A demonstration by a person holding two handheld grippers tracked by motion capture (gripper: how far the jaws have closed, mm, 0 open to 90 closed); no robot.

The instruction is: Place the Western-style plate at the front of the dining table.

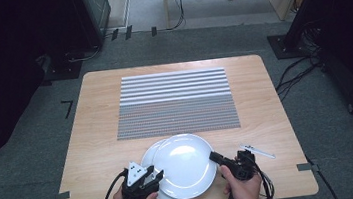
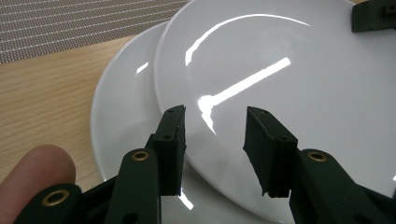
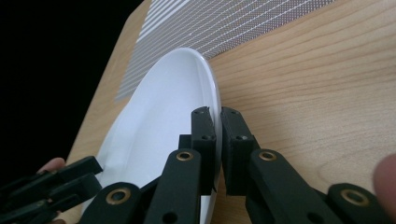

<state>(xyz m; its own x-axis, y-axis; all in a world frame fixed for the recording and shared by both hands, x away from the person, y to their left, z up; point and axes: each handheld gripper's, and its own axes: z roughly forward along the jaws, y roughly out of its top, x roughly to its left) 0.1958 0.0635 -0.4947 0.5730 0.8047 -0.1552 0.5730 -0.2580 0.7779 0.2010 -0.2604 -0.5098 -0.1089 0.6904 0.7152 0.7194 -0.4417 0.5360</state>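
White plates (image 1: 187,163), grey-and-white striped placemat (image 1: 175,102), light wood table (image 1: 98,138), black claws (image 1: 149,177)

My left gripper (image 1: 141,180): black body, grey three-cornered plate on top, black cable trailing off. My right gripper (image 1: 233,163): black too, cable bundle behind. Jaws are matte black blocks on black links, brass-ringed pivots, small screws in the blocks. Forearms bare.

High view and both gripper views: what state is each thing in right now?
Top plate: overlapping the lower one, its right rim clamped.
Lower plate: flat on the table, partly covered.
Placemat: spread flat, bare.
White utensil: lying on the table, untouched.
Right tongs: shut on the top plate's rim.
Left tongs: open above the plates.
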